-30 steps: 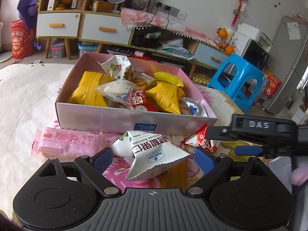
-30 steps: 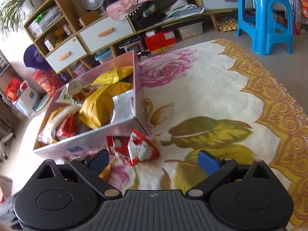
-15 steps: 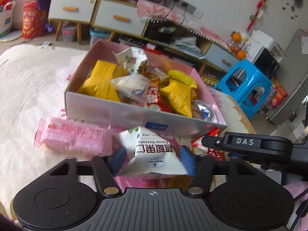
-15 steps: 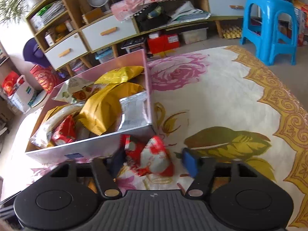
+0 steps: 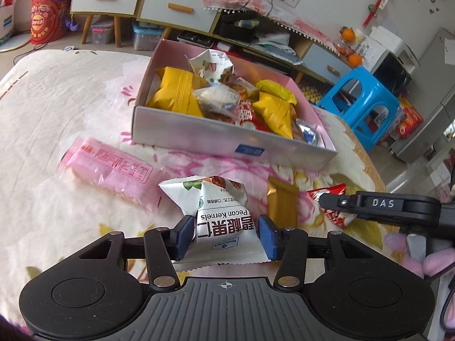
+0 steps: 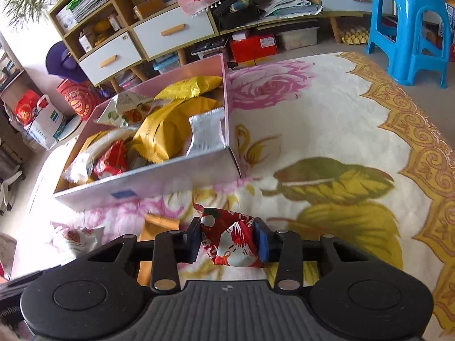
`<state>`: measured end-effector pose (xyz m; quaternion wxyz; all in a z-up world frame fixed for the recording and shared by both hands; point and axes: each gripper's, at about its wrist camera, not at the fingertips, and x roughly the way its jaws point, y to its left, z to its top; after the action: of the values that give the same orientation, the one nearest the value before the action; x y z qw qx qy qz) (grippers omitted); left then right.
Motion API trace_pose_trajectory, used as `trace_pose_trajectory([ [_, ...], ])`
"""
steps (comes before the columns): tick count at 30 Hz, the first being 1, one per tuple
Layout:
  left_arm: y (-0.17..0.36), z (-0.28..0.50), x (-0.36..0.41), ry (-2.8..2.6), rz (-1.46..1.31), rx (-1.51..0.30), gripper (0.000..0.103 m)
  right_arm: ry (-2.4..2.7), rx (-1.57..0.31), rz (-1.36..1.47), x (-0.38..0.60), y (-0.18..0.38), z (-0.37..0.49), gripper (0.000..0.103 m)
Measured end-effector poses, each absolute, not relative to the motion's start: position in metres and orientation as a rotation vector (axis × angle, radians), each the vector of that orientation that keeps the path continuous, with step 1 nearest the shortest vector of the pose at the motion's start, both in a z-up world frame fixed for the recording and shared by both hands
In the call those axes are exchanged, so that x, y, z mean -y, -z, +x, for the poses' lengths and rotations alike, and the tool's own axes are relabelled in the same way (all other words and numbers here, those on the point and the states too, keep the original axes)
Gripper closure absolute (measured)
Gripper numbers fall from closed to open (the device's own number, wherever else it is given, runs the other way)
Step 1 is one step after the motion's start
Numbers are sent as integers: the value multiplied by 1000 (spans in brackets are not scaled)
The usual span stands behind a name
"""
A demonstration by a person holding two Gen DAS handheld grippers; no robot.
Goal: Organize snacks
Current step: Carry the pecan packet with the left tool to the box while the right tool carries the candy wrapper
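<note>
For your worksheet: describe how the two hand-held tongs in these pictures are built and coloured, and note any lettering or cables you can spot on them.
Both tongs share one build: a ribbed dark grey body with a small crosshair mark, two round black discs, and black linkage arms with silver rivets. The left tongs and right tongs carry blue pads on their fingers. Seen from the side, the right tongs show white "DAS" lettering; a thin dark cable hangs nearby.

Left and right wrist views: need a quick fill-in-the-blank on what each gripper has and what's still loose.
1. The left gripper has just been closing on the white packet printed "Pecan ____".
2. The right gripper has just been closing on a ____-and-white packet.
3. The long pink packet lies ____ the box, on the floral cloth.

Missing words: Kernels; red; outside
</note>
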<state>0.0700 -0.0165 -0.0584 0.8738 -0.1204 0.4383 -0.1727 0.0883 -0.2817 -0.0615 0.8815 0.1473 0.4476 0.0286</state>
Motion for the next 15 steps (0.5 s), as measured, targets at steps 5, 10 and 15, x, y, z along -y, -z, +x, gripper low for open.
trace_pose_trajectory([
  [5,58,61,2,371,-236,-933,56,-74,-940,309,290,60,77,69],
  [10,58,58,-8,372,-220,-918,52,-70,-935,281,295,60,70,56],
  [15,61,64,-4,343,-252,-926,39,-97,-934,258,291,59,68,42],
])
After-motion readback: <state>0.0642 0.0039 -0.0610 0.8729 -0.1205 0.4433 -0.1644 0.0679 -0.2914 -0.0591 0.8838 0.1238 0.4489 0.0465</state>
